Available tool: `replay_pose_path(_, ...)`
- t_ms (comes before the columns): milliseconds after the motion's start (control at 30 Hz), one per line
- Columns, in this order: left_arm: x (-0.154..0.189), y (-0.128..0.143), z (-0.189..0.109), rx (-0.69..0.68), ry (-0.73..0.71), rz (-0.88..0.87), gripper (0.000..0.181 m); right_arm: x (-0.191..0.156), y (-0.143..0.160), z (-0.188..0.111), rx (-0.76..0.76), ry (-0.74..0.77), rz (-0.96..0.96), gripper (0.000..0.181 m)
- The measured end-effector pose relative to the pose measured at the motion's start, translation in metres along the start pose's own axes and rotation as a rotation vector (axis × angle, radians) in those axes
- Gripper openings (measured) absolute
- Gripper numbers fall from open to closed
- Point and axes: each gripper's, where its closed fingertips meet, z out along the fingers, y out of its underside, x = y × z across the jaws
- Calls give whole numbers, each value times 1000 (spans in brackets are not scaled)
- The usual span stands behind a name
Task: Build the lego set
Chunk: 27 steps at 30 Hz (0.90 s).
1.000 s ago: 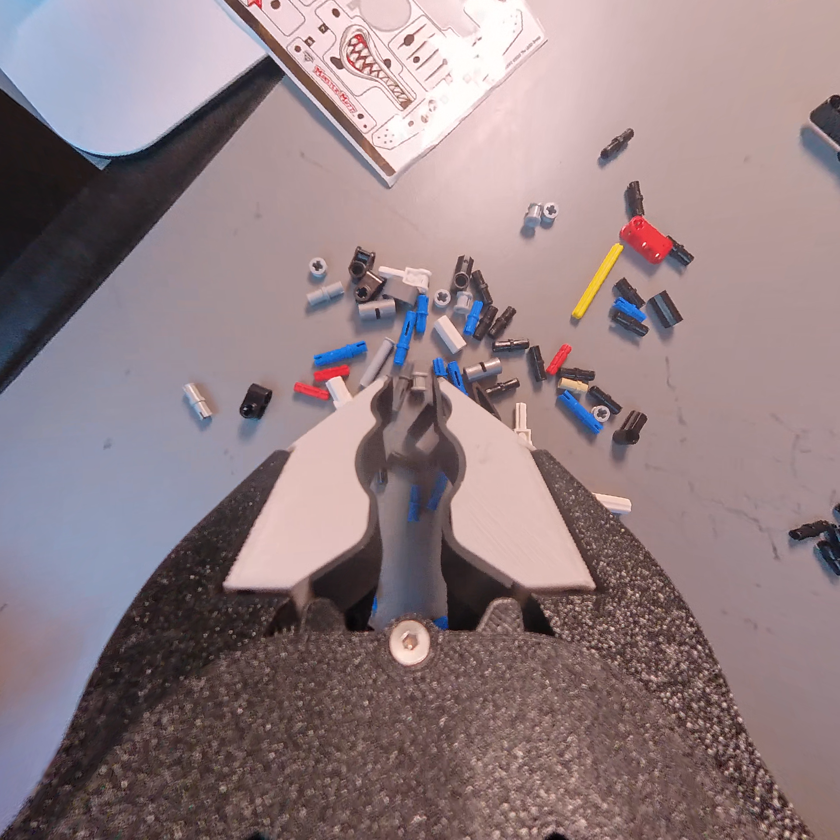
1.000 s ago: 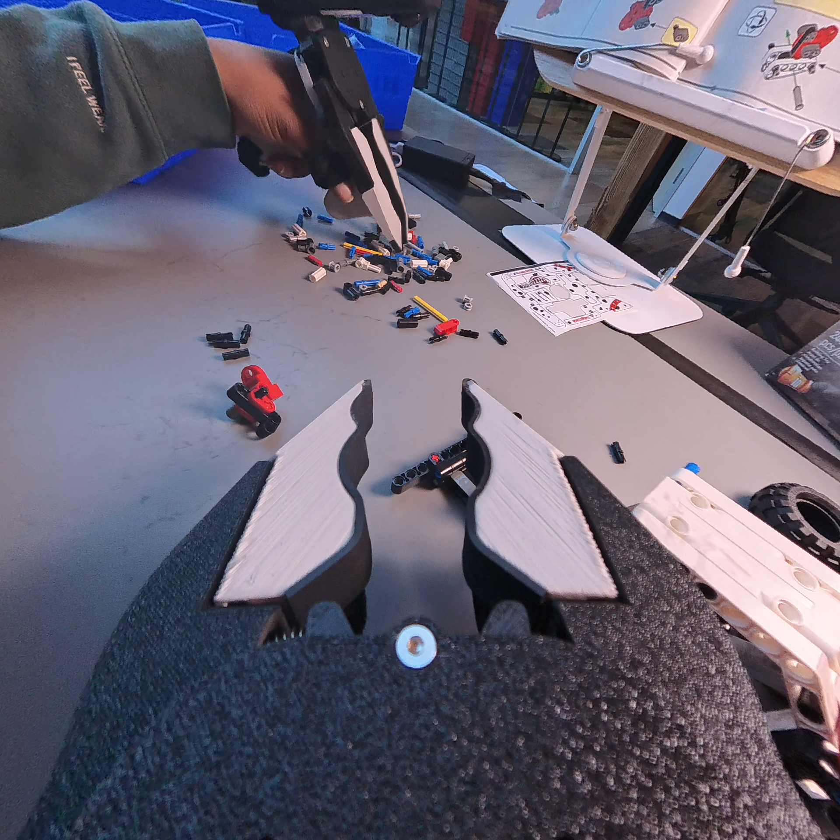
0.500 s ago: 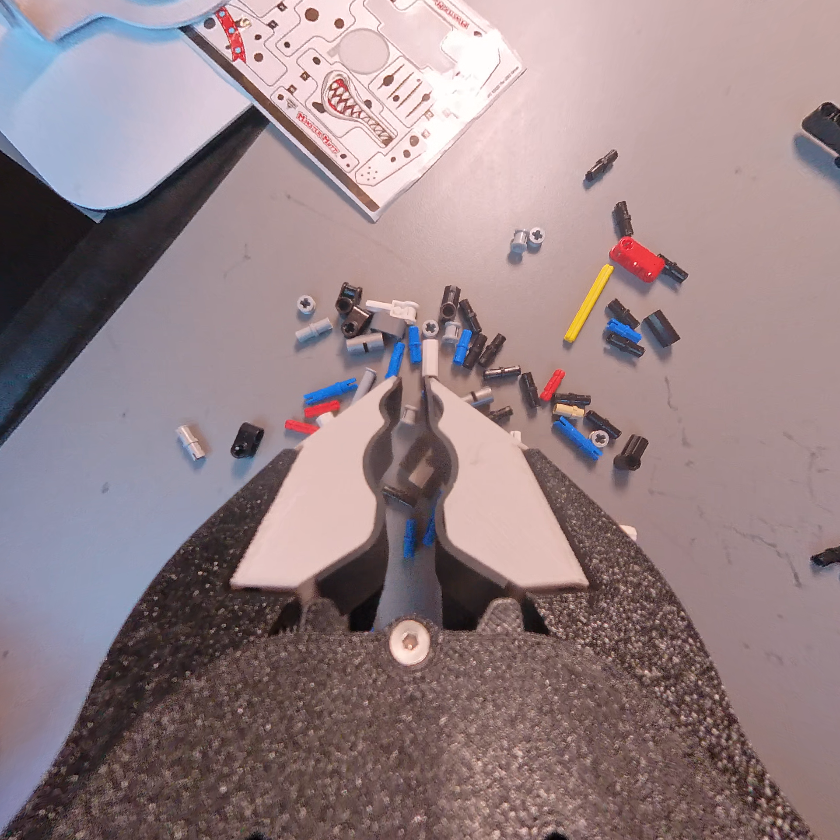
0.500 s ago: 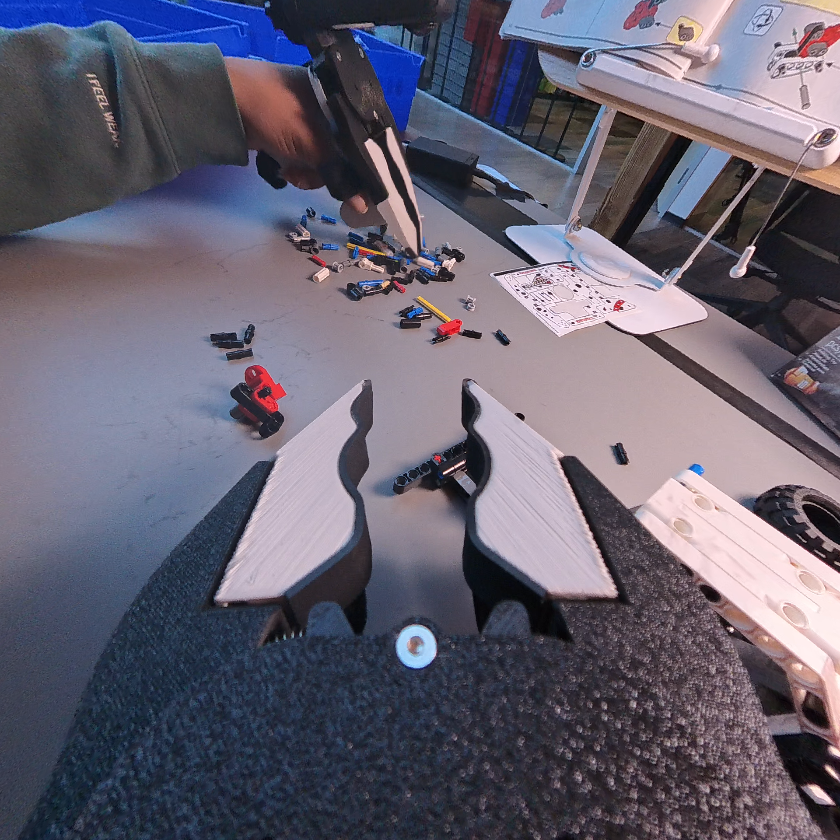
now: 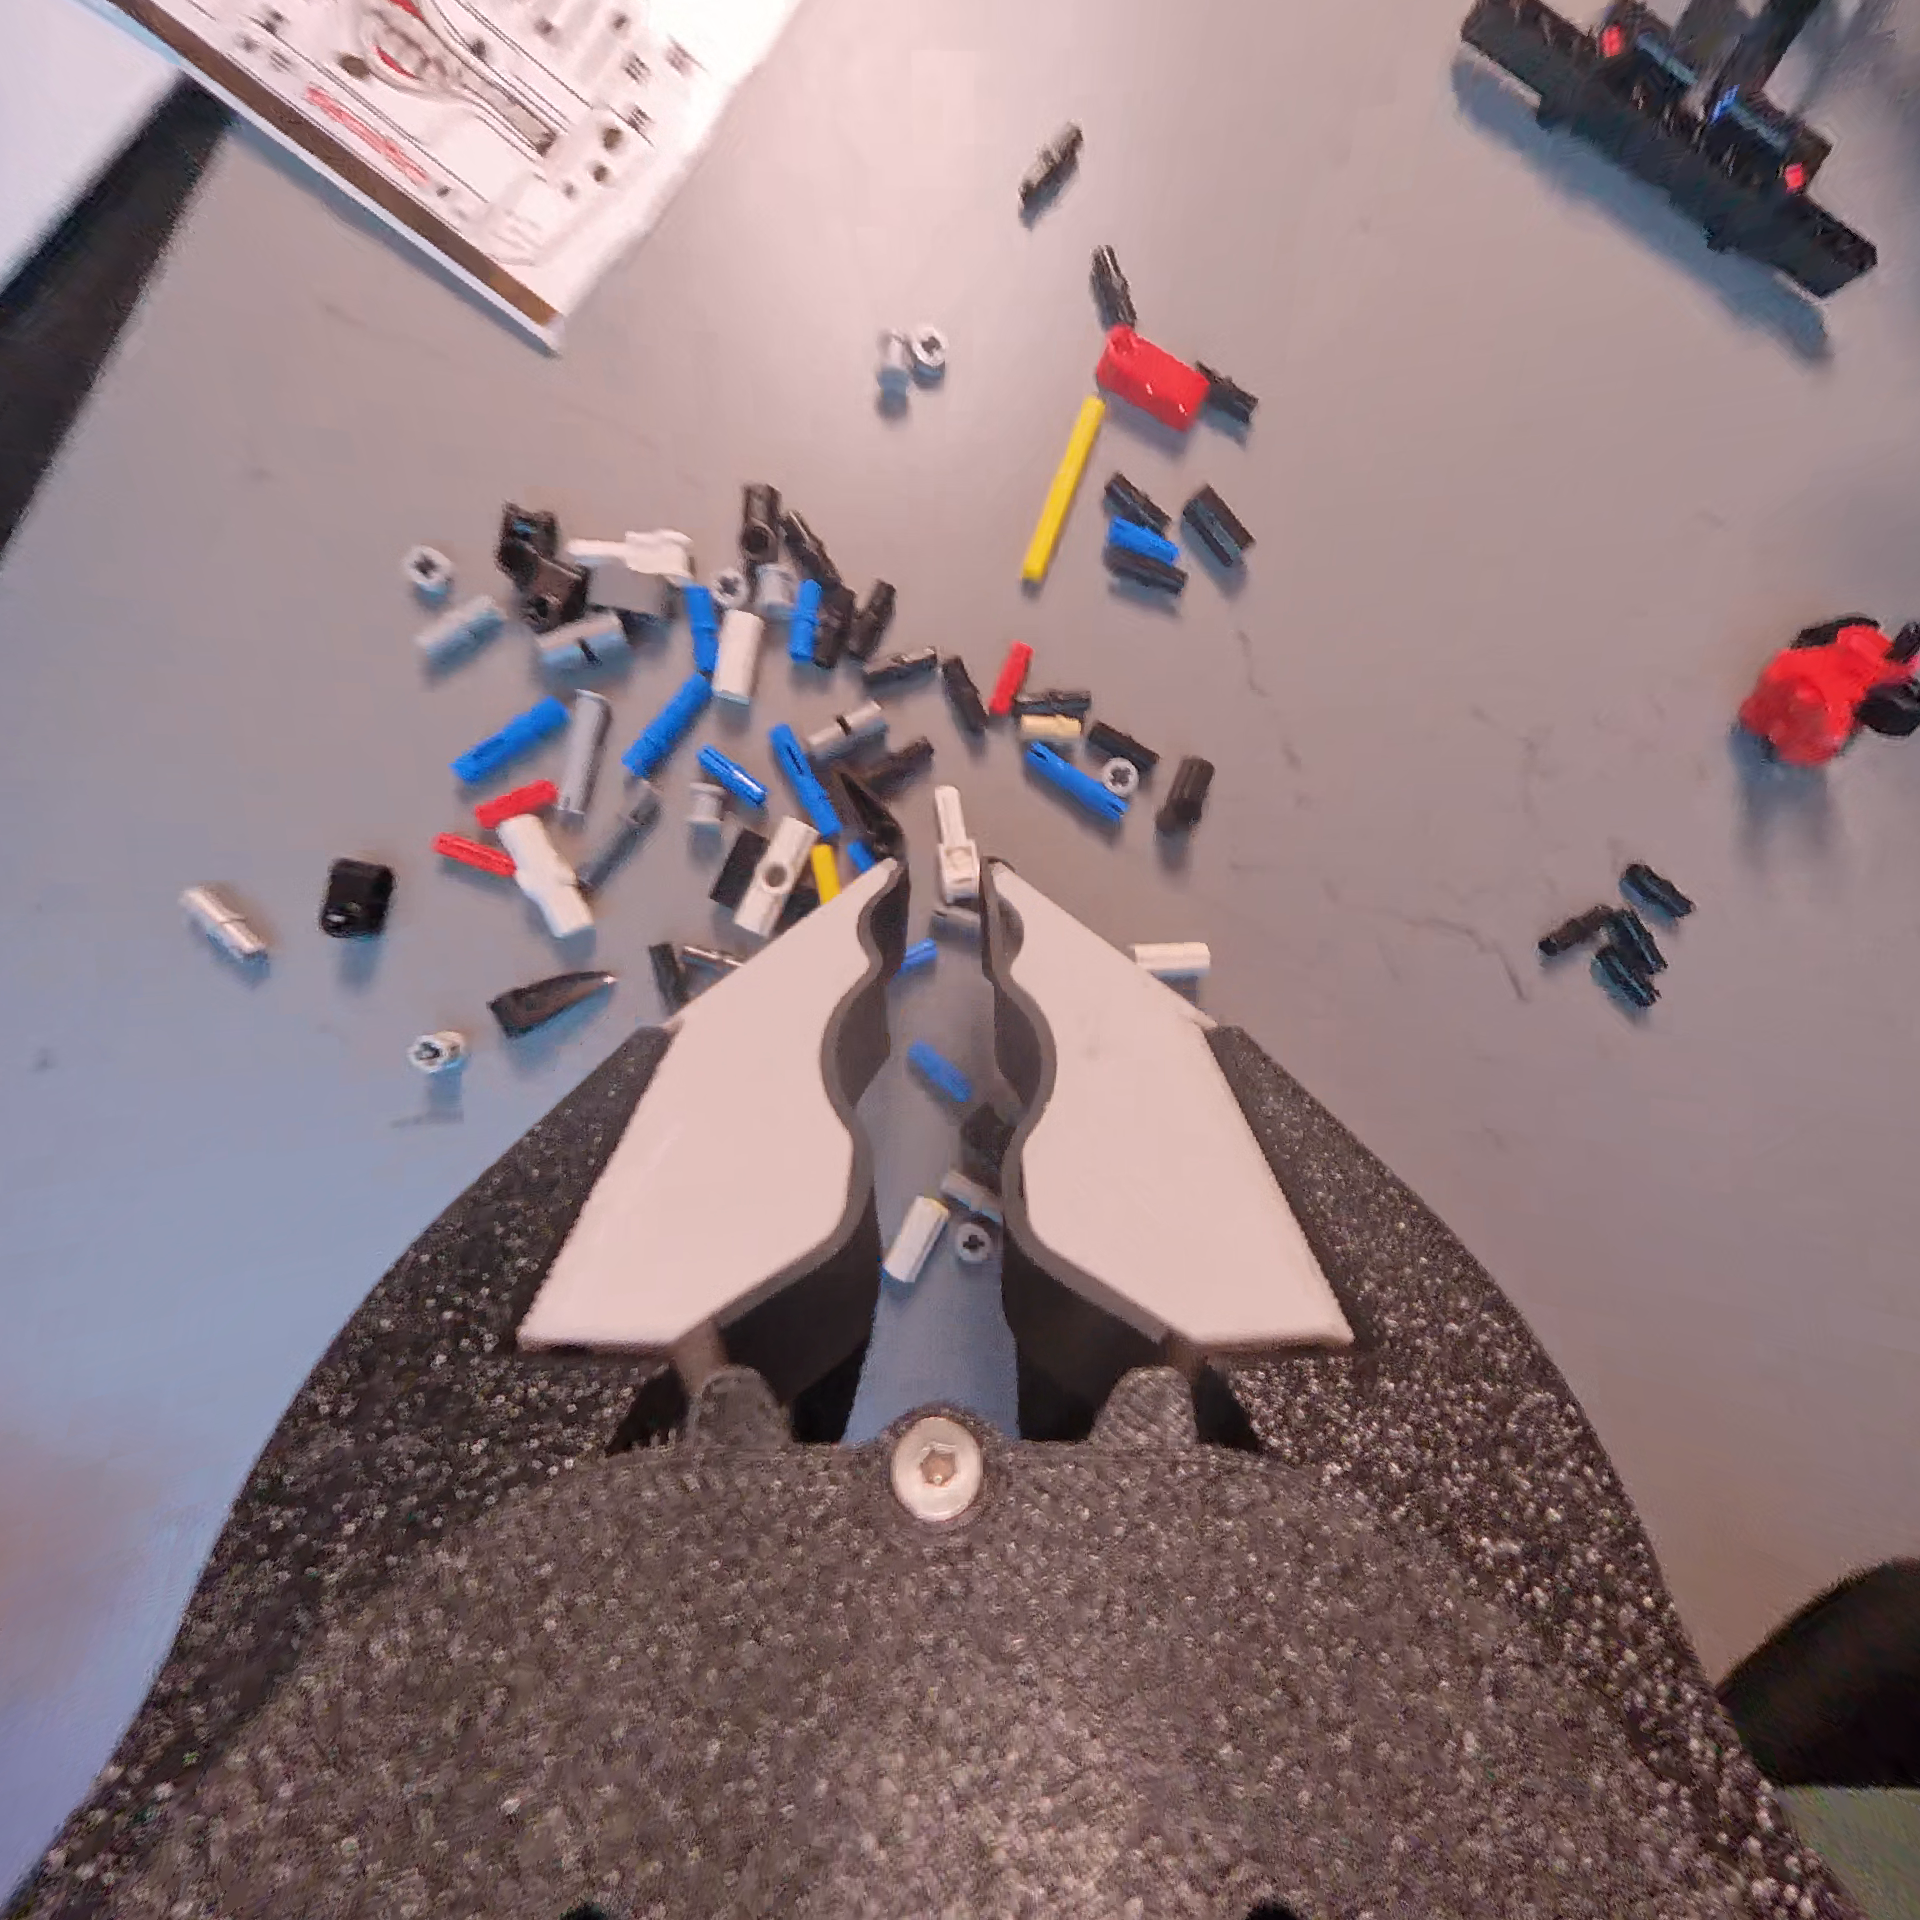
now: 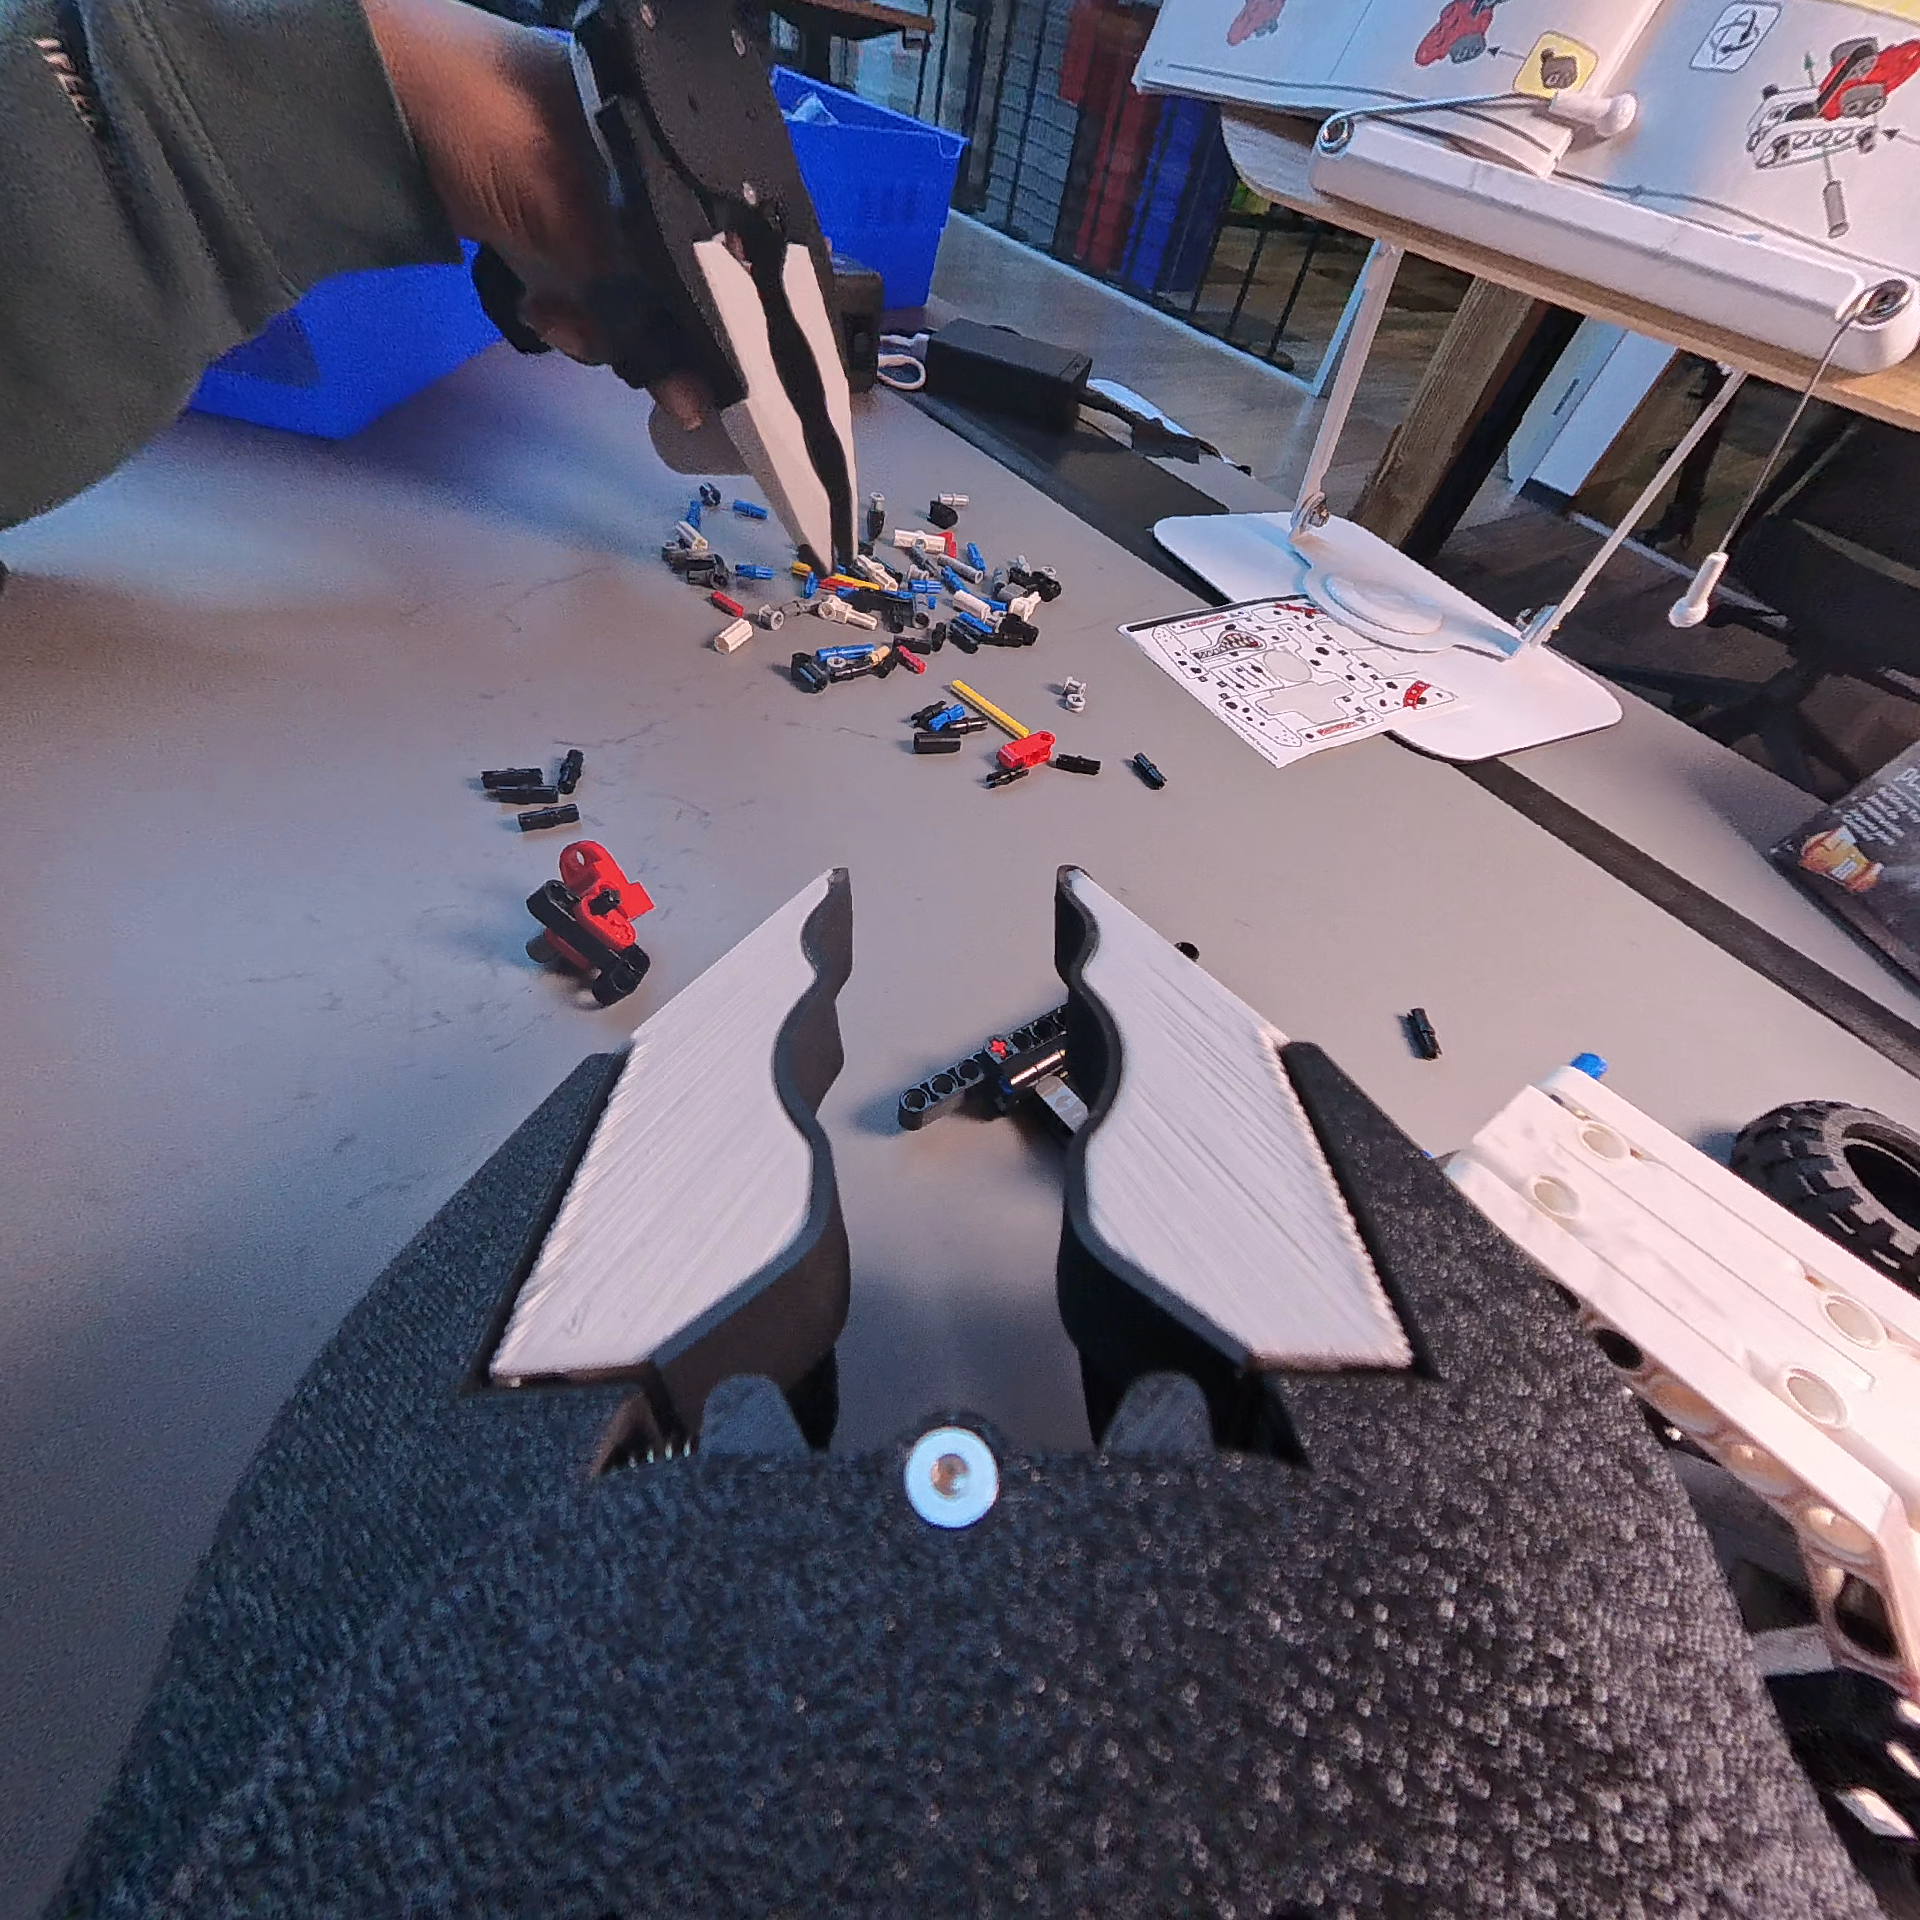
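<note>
You are lowering your left gripper (image 5: 940, 894) over the scatter of small blue, black, grey and white plastic pins (image 5: 748, 707) lying on the flat grey desk (image 5: 312, 416), its pale grey fingers (image 5: 727, 1122) standing slightly apart with nothing pinched between them. Directly ahead of the tips, almost between them, a short white pin connector (image 5: 953, 844) is lying with its long axis running along the line of the fingers, so a pinch across its width looks like the natural next grasp. You are holding your right gripper (image 6: 954, 883) well apart from that pile, its fingers spread wide and empty, low over the desk above a black beam assembly with holes (image 6: 987, 1070) that is sitting just beside the inner face of its right finger. A small red and black subassembly (image 6: 592, 920) is resting to the left of that gripper, and a white beam frame with a black knobbly tyre (image 6: 1662, 1247) is lying at its right. For the loose pins your left gripper is far nearer, while the black beam assembly belongs to the right
</note>
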Motion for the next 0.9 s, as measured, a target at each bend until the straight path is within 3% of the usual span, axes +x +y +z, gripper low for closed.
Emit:
replay_pose_path(167, 5, 17, 9, -101, 10, 22, 19, -1, 0, 0, -2, -3, -7, 39)
replay_pose_path(400, -3, 26, 4, -141, -39, 38, 5, -1, 0, 0, -2, -5, -6, 39)
replay_pose_path(600, -19, 15, -11, -63, -121, 9, 4, -1, 0, 0, -2, -6, -4, 39)
replay_pose_path(900, -17, 4, -13, -8, -111, 10, 11, -1, 0, 0, 0, -6, -2, 39)
